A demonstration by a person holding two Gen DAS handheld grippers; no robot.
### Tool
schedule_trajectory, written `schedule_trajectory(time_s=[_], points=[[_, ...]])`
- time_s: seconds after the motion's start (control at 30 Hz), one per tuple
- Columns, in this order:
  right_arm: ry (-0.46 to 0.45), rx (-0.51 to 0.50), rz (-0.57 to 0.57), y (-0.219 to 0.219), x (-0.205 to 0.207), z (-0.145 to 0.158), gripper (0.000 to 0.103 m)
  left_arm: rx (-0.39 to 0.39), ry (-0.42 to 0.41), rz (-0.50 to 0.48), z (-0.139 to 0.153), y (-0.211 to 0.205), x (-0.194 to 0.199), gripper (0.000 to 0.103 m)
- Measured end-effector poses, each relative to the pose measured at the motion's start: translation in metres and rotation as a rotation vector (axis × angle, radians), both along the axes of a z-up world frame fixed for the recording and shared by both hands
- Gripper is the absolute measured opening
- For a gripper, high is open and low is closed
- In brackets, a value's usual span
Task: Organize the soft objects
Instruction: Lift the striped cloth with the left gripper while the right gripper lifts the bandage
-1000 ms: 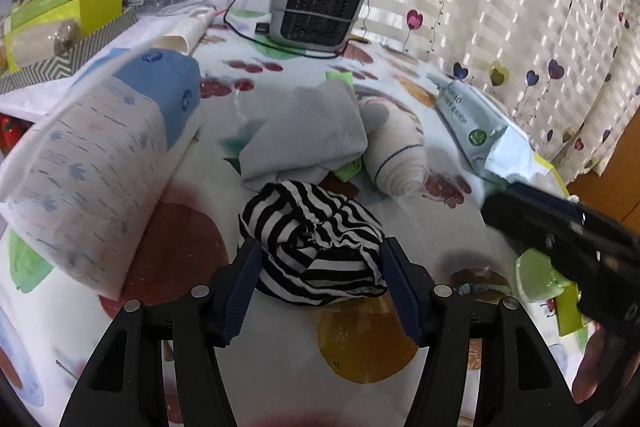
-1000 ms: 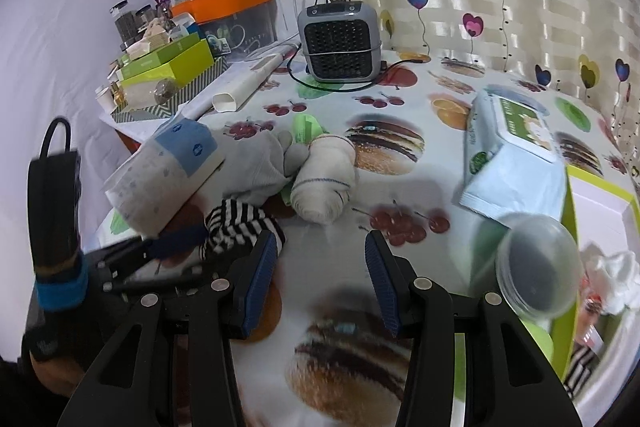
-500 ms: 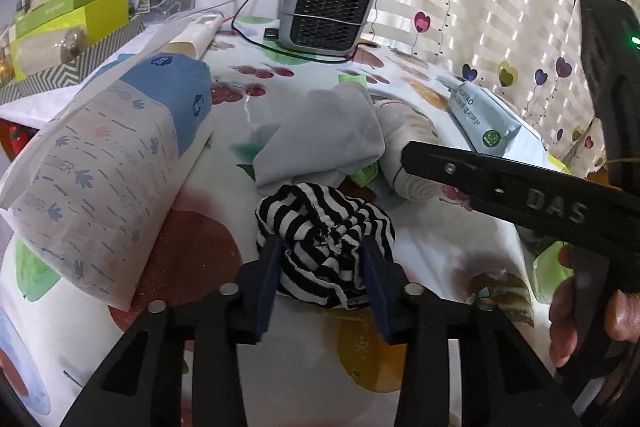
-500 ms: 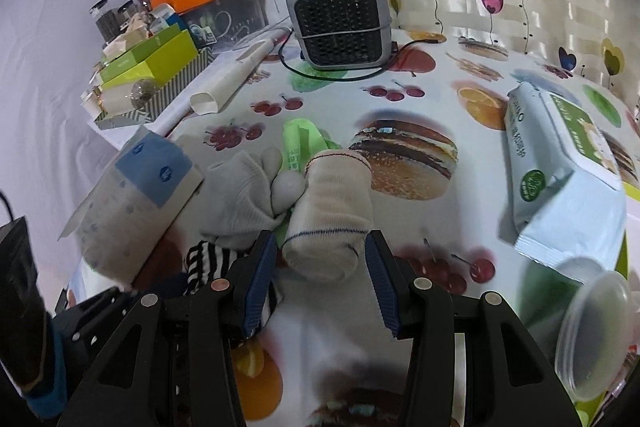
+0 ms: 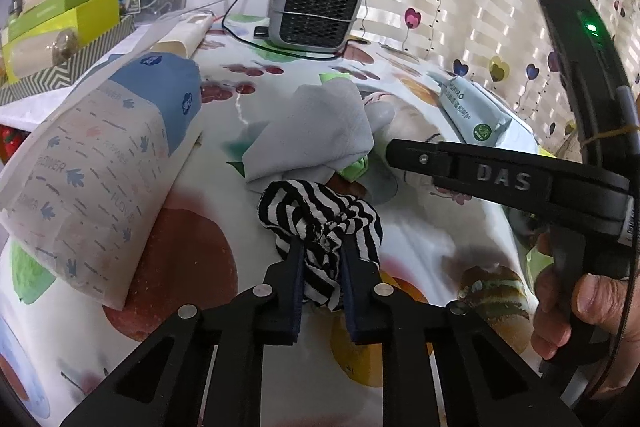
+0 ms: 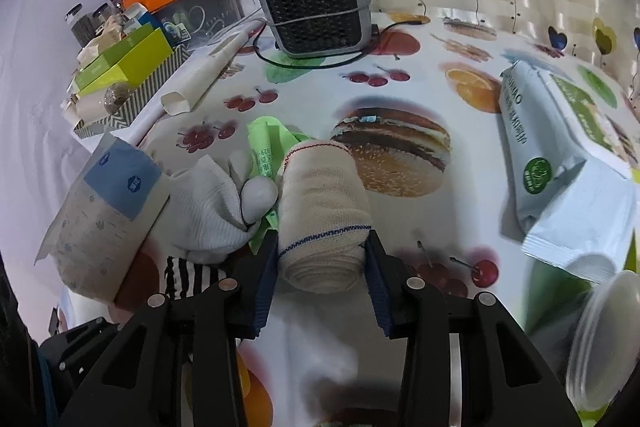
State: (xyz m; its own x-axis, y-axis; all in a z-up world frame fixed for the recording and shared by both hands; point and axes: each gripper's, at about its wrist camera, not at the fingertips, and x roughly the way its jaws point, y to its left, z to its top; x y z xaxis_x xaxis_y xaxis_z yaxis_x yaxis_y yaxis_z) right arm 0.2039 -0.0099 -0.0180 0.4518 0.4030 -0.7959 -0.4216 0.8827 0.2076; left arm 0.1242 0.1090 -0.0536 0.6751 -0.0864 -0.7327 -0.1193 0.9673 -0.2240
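Striped cloth (image 5: 320, 223), soft and bunching, was pinched mid-wad by left gripper (image 5: 322, 263) jaws; squashy bandage roll (image 6: 322, 215) was flanked at its near end by right gripper (image 6: 322, 263) jaws, contact unclear.

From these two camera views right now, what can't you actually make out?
- Right wrist view: most of the striped cloth, hidden behind the right gripper.
- Left wrist view: the bandage roll, blocked by the right gripper's arm.
- Right wrist view: the clear plastic container, blurred and cut off by the frame edge.
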Motion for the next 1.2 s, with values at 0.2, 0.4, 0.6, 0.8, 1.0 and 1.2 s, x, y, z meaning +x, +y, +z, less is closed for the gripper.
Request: schedule_trajectory(time_s=[0.2,0.4,0.6,0.8,1.0,1.2], points=[[-0.039,0.020,-0.006,-0.014,-0.021,0.016,0.042,-0.011,-0.008,-0.002,0.005,0.001,-0.010,0.014],[-0.077,0.053,0.015,-0.023,-0.050,0.036,0.042,-0.012,-0.047,0.001,0.023,-0.001,-0.026,0.014],[-0.117,0.080,0.029,-0.032,-0.076,0.055,0.042,-0.006,-0.088,-0.002,0.042,-0.008,-0.042,0.014],[-0.152,0.097,0.023,-0.045,-0.099,0.069,0.042,0.002,-0.119,-0.009,0.059,-0.015,-0.058,0.014],[-0.195,0.108,0.002,-0.062,-0.120,0.085,0.042,0.014,-0.144,-0.032,0.076,-0.028,-0.070,0.014],[-0.221,0.116,-0.024,-0.081,-0.134,0.095,0.042,0.023,-0.169,-0.056,0.090,-0.040,-0.076,0.014]])
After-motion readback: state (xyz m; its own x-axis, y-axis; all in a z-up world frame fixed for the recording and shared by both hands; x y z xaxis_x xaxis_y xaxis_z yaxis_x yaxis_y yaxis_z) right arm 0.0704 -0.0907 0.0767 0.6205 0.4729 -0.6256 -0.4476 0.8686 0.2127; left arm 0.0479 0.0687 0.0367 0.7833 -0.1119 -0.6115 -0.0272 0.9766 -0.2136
